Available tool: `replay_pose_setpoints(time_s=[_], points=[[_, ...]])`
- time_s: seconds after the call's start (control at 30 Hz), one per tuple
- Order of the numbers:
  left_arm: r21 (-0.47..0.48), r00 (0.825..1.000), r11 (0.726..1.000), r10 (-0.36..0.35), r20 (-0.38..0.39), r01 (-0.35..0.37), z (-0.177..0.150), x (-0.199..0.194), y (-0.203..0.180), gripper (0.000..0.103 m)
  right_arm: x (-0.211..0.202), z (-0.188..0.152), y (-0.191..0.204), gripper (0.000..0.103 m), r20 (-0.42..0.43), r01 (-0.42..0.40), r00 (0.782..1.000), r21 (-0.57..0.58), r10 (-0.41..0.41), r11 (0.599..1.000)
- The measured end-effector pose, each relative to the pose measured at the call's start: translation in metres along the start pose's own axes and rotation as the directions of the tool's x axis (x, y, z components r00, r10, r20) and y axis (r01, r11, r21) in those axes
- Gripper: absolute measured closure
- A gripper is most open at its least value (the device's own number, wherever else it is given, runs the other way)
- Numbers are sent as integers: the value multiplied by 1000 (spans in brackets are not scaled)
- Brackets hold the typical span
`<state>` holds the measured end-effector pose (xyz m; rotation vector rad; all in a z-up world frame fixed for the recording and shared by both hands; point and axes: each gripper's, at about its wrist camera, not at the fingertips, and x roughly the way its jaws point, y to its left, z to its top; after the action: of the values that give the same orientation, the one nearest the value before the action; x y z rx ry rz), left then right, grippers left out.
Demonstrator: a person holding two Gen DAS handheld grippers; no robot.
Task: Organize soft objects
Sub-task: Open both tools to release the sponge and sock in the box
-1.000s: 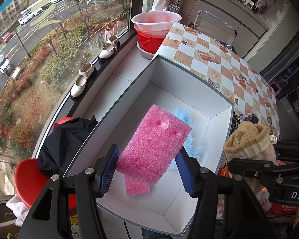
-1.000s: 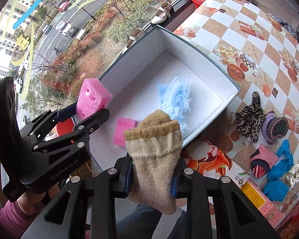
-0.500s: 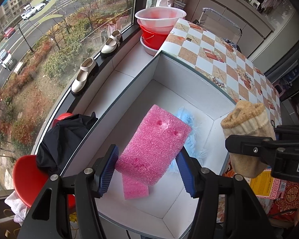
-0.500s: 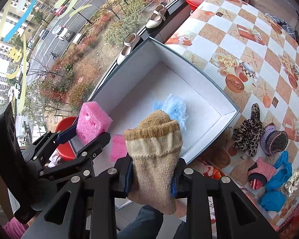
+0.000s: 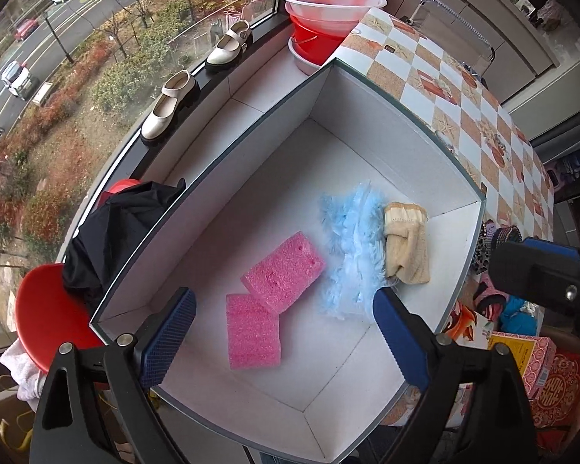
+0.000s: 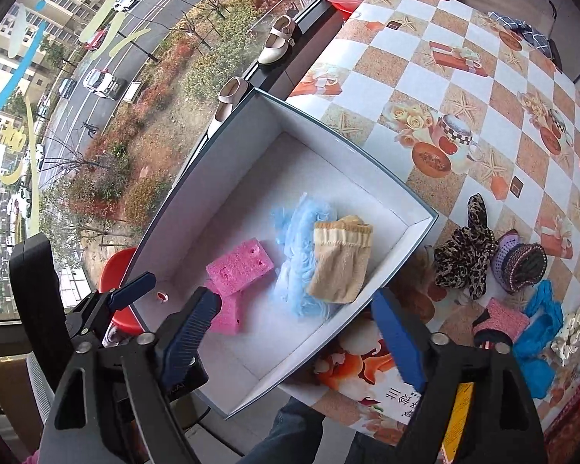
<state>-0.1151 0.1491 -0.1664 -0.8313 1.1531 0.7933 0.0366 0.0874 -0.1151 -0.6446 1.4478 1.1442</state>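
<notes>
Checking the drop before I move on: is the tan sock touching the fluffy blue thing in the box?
Touching. In the right wrist view the tan sock lies partly over the fluffy blue thing with no gap; the left wrist view shows them side by side, edges meeting.

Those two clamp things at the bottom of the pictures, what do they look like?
Each tool, left and right, is a black plastic frame of angular struts joined by silver screws. Its two fingers end in blue pads with a ridged, gripping texture. No cables show. Dark blue trousers are visible below.
</notes>
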Motion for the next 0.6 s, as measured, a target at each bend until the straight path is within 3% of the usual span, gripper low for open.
replay_pose_setpoints(time_s=[0.6], points=[[25,1000,1000,-1,23,1,-3,-14,-9,0,-7,-15,-7,0,-12,-1,1000,37,1,999]])
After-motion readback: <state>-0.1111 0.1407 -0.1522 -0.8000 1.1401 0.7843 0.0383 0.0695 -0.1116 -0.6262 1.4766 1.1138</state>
